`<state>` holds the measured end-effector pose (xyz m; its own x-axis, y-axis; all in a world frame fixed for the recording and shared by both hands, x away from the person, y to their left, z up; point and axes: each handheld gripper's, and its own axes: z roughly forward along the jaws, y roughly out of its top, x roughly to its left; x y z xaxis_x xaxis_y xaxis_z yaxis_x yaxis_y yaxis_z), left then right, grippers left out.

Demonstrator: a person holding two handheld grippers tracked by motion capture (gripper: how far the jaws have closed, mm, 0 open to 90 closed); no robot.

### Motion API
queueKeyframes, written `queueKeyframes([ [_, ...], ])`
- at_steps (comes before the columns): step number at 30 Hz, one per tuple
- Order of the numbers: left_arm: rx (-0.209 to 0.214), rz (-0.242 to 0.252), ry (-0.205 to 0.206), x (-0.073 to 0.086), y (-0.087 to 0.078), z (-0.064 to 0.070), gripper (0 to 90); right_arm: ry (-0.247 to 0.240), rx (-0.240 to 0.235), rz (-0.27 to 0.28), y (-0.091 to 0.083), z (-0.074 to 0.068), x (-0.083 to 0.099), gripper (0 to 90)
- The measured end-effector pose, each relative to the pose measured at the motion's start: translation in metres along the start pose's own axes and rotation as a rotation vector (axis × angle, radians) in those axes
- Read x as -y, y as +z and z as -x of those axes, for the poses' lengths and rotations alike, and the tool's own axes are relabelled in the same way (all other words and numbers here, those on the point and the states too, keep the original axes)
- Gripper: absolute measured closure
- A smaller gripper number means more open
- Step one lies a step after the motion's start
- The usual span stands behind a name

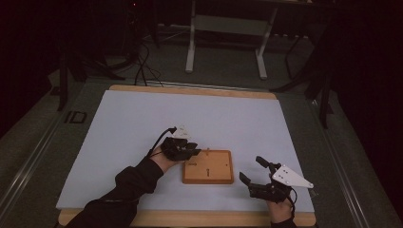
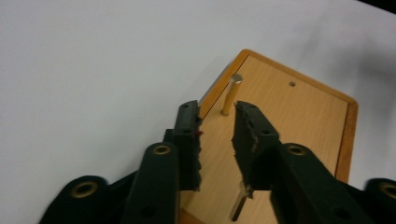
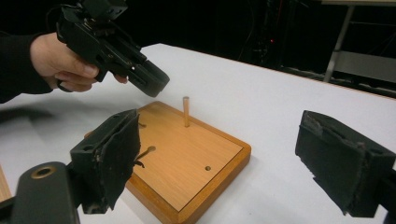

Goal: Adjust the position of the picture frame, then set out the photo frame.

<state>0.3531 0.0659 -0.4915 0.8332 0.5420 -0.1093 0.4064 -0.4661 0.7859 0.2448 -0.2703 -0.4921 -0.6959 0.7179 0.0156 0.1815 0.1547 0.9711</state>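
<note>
A wooden board [image 1: 208, 166] lies flat on the white sheet [image 1: 142, 123] that covers the table [image 1: 190, 89], between the two hand-held grippers. The left hand-held gripper [image 1: 194, 149] hangs over the board's near-left corner, held by the person's left hand [image 1: 164, 159], its cable [image 1: 159, 137] curling back over the wrist. In the left gripper view its jaws stand a little apart with nothing between them, and just ahead of their tips an upright peg [image 2: 231, 94] stands in the board [image 2: 299, 121]; a second peg [image 2: 238, 205] lies flat on the wood below the right jaw, partly hidden by it, and an open hole [image 2: 292, 84] sits beyond the upright peg. The right hand-held gripper [image 1: 252, 171] is off the board's right edge, low over the sheet, with its grey three-cornered plate [image 1: 291, 176] on top and its jaws spread wide and empty. From the right gripper view the board [image 3: 187, 163] lies ahead between those jaws, the upright peg [image 3: 186, 111] toward its far side, a small hole [image 3: 208, 168] nearer, and a lying peg [image 3: 145, 152] half covered by the left jaw; the left hand-held gripper [image 3: 152, 81] tilts down above the board's far corner, not touching the peg. Beyond the table, on the dark floor [image 1: 228, 61], are the legs of a white stand [image 1: 225, 42] and some loose black cables [image 1: 142, 66].
</note>
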Motion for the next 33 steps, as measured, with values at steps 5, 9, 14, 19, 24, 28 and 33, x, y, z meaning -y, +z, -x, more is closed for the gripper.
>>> queueKeyframes([
  [5,0.041,0.025,0.016,0.001,0.001,0.004,63.1,0.010,-0.006,-0.003,0.000,0.001,0.001,14.0],
  [9,0.076,0.030,0.017,0.004,0.006,0.004,60.9,0.007,-0.009,-0.005,0.001,0.001,0.001,14.1],
  [14,0.084,0.022,0.032,0.005,0.014,0.008,57.0,0.002,-0.012,-0.010,0.002,0.000,0.001,14.0],
  [19,0.066,0.017,0.050,0.002,0.020,0.010,52.9,-0.010,-0.003,-0.011,0.002,0.000,0.000,14.0],
  [24,0.050,0.005,0.071,-0.001,0.024,0.015,50.1,-0.013,-0.005,-0.017,0.002,0.000,0.000,14.0],
  [28,0.021,-0.014,0.086,-0.002,0.031,0.017,51.6,-0.013,-0.008,-0.019,0.002,-0.001,0.000,14.0],
  [33,0.009,-0.017,0.084,-0.003,0.036,0.015,55.1,-0.012,-0.009,-0.019,0.002,-0.001,0.000,14.0],
])
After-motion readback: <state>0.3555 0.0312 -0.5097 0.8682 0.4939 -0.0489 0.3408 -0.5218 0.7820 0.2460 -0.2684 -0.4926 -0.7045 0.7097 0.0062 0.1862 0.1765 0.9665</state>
